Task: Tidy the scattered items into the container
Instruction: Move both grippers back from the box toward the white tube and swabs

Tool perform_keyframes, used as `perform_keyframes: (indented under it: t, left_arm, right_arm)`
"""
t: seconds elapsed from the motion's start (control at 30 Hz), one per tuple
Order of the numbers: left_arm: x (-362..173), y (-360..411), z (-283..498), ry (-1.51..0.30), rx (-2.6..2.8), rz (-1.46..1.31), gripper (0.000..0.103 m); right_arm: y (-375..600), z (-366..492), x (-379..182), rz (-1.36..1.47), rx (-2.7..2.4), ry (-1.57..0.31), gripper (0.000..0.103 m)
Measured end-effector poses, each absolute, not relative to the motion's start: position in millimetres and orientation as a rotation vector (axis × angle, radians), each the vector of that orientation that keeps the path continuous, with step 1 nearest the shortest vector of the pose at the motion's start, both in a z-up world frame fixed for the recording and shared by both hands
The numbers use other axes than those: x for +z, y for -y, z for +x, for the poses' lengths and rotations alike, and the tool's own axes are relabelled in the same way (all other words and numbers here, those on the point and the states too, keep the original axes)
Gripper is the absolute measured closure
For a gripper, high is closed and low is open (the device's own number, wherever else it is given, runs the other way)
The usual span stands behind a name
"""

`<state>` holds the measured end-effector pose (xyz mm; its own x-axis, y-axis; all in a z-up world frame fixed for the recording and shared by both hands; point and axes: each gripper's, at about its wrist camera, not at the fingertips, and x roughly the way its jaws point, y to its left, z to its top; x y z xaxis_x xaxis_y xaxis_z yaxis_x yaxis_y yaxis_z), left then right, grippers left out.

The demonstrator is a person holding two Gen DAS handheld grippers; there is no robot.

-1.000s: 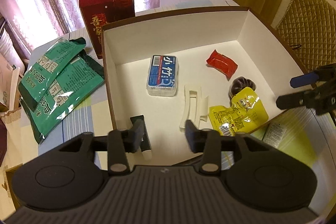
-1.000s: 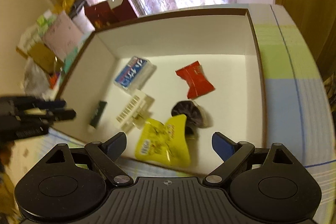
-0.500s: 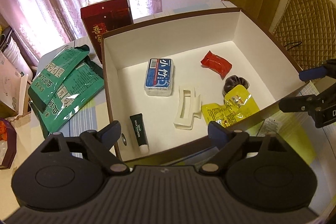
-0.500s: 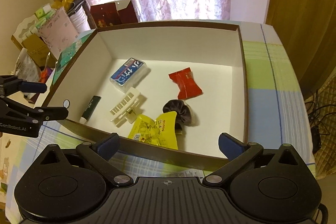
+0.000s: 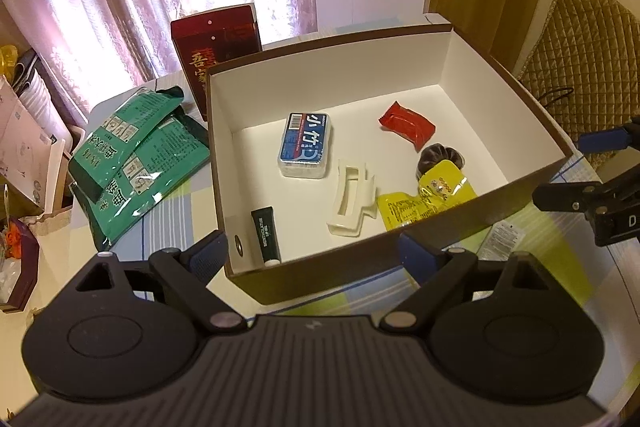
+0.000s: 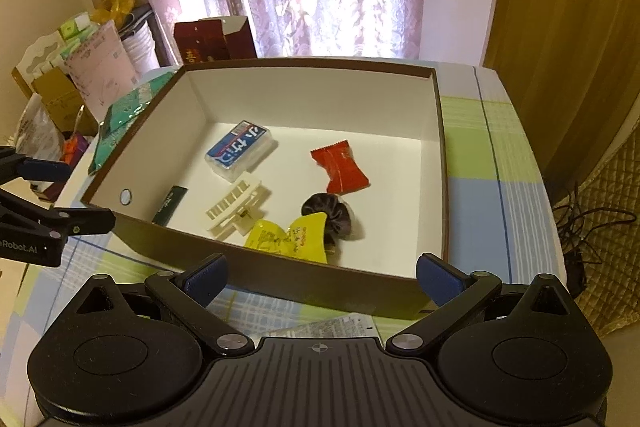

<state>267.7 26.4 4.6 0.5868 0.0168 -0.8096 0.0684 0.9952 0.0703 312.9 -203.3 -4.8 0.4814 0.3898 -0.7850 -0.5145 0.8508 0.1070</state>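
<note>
A brown box with white inside [image 5: 400, 35] [image 6: 304, 65] holds a blue tissue pack [image 5: 306, 143] [image 6: 239, 149], a red snack packet [image 5: 406, 122] [image 6: 340, 167], a dark scrunchie [image 5: 440, 157] [image 6: 332, 214], a yellow pouch [image 5: 424, 201] [image 6: 288, 239], a white hair clip [image 5: 352, 203] [image 6: 236, 207] and a small dark tube [image 5: 265, 235] [image 6: 170, 205]. My left gripper [image 5: 316, 253] [image 6: 60, 193] is open, empty, just outside the box's near left corner. My right gripper [image 6: 322, 277] [image 5: 576, 167] is open and empty before the box's near wall.
Two green packets [image 5: 136, 155] [image 6: 120, 123] lie on the checked tablecloth left of the box, with a red carton [image 5: 218, 47] [image 6: 212, 41] standing behind it. A white leaflet [image 5: 502, 239] [image 6: 332, 327] lies by the box. Clutter crowds the left; a quilted chair [image 5: 580, 47] stands right.
The left gripper let go of the dark tube inside the box, opened wide and drew back out over the near wall. The right gripper also pulled back from the box, staying open.
</note>
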Motion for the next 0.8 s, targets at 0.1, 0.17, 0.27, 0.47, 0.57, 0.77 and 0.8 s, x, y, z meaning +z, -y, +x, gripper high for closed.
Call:
perform_keyframes:
  t: [0.1, 0.17, 0.27, 0.47, 0.57, 0.77, 0.8]
  left_arm:
    - [8.3, -23.8, 260.2, -0.934, -0.029, 0.101, 0.013]
    - [11.6, -22.3, 254.9, -0.922, -0.027, 0.103, 0.013]
    - [17.1, -20.7, 247.1, -0.903, -0.029, 0.102, 0.013]
    - [26.9, -17.5, 232.8, -0.876, -0.035, 0.1, 0.013]
    - [30.4, -15.9, 225.2, -0.865, -0.038, 0.097, 0.013]
    - [34.5, -12.7, 210.0, -0.844, -0.039, 0.086, 0.013]
    - [34.8, -12.1, 207.5, -0.841, -0.038, 0.085, 0.013]
  right_arm:
    - [202.4, 305.8, -0.9, -0.156, 0.557, -0.903, 0.0]
    - [202.4, 301.8, 1.6, -0.15, 0.562, -0.898, 0.0]
    - [202.3, 295.2, 5.6, -0.148, 0.567, -0.89, 0.0]
    - [200.2, 279.5, 12.5, -0.186, 0.575, -0.861, 0.0]
    - [200.6, 273.6, 15.2, -0.186, 0.576, -0.85, 0.0]
    - [203.0, 263.8, 20.3, -0.168, 0.565, -0.839, 0.0]
    - [204.0, 261.9, 20.7, -0.167, 0.564, -0.839, 0.0]
